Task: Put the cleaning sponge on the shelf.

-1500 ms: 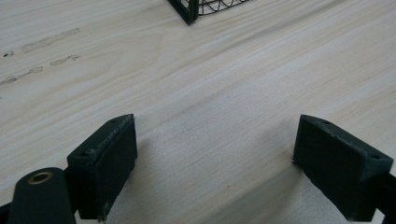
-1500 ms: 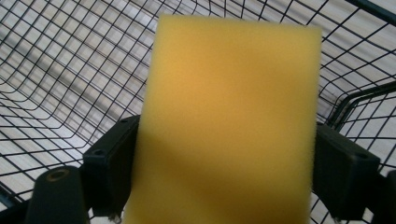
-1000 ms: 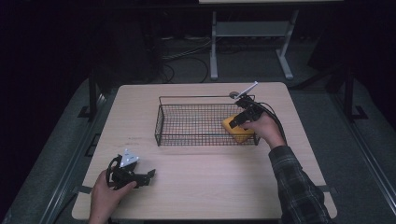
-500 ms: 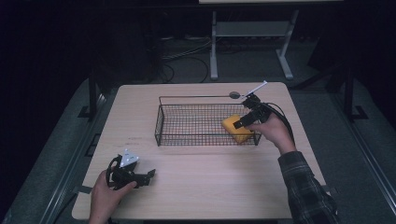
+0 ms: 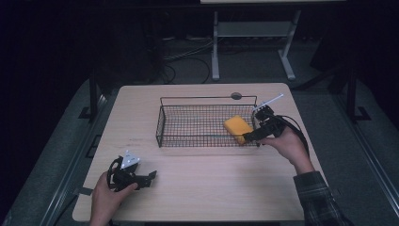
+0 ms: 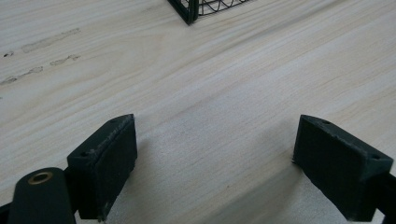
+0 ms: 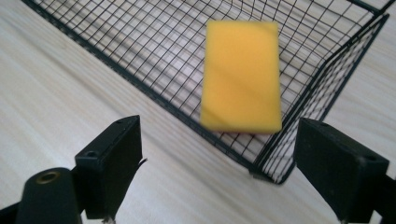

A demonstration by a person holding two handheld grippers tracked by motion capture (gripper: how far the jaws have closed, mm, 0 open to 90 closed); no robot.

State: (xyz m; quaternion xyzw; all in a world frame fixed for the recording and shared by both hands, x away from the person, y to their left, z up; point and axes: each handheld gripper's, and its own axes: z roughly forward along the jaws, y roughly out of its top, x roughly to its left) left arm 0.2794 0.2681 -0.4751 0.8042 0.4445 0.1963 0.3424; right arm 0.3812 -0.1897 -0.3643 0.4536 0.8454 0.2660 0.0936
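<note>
Left claw [image 5: 149, 176] sits near the tabletop's [image 5: 211, 188] front-left corner, held low over the wood by the person's left hand [image 5: 107, 197] — grey three-cornered plate on top, cable looped beside it. In the left gripper view the left claw [image 6: 215, 163] is spread wide, bare wood grain between the two black jaws, nothing gripped; a corner of the wire basket [image 6: 196, 9] shows at the top edge, well apart from the jaws. A few faint scuff marks [image 6: 42, 51] run along the wood at upper left of that view.

Mid-tabletop, toward the back edge: the black wire basket [image 5: 162, 125], long side parallel to the back edge. The yellow sponge [image 5: 237, 128] lies inside it at its right end, near the basket's front-right corner, tilted a bit against the wire.

Right claw [image 5: 248, 137] is just outside the basket's front-right corner, held by the right hand [image 5: 287, 143] with a plaid sleeve [image 5: 320, 197] behind — cable trailing off the back. In the right gripper view the right claw [image 7: 217, 163] is wide apart and holds nothing; the yellow sponge [image 7: 242, 74] lies beyond the jaws inside the wire basket [image 7: 116, 65], slightly blurred, not touching either jaw. A small dark round fitting [image 5: 236, 96] sits in the tabletop near the back edge, behind the basket.
</note>
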